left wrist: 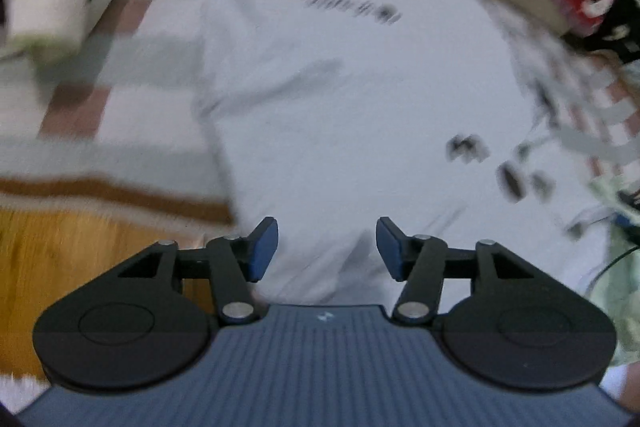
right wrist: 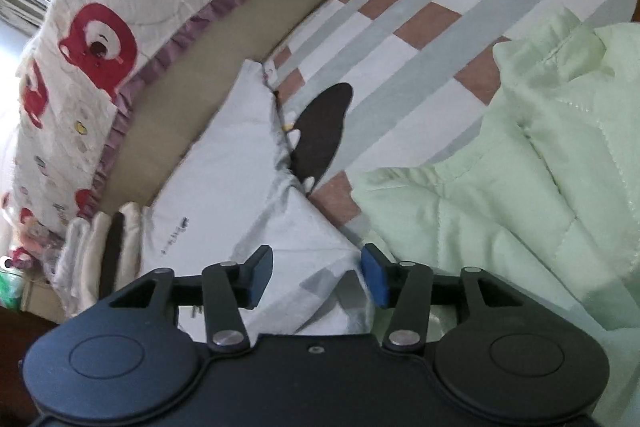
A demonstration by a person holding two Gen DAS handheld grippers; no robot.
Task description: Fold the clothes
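A white T-shirt (left wrist: 340, 87) with a small black line of print (left wrist: 352, 7) lies spread on the checked bed sheet (left wrist: 132, 99); the left wrist view is blurred. My left gripper (left wrist: 327, 247) is open above the shirt's near edge, with nothing between its blue pads. In the right wrist view the same shirt (right wrist: 224, 179) lies partly folded, and a dark patch with white marks (right wrist: 324, 123) shows beside its fold. My right gripper (right wrist: 318, 275) is open, and a corner of the white fabric lies under the gap between its pads, which do not press on it.
A pale green quilted cover (right wrist: 520, 167) lies bunched right of the shirt. A quilt with red bears (right wrist: 100, 47) runs along the far side. Cream folded cloths (right wrist: 92, 247) sit at the shirt's left end. The bed's edge and an orange wooden floor (left wrist: 80, 247) are at lower left.
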